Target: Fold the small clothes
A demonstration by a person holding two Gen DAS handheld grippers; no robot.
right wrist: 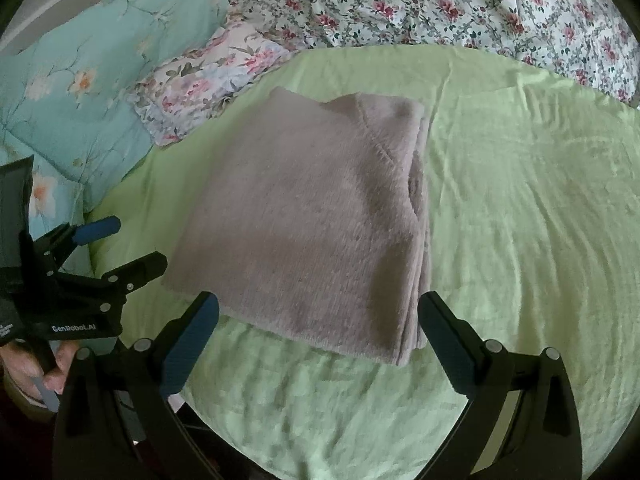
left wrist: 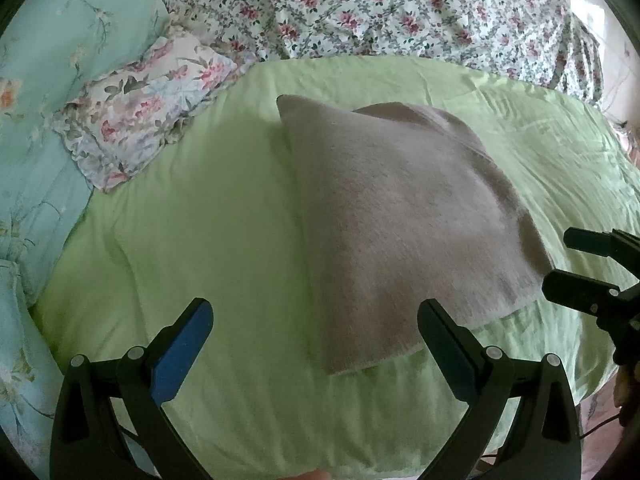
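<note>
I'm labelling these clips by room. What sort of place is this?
Most likely a bedroom: the folded grey garment lies on a bed with a green sheet, beside a floral pillow, a teal quilt and a flowered duvet.

I see a bed [left wrist: 224,208] spread with a light green sheet [right wrist: 520,208], creased on the right. Along the far side lies a white quilt with pink flowers [left wrist: 380,4]. To the left sit a teal flowered comforter [left wrist: 52,80] and a pale floral pillow [left wrist: 144,112]. Soft daylight falls from the far right.
</note>
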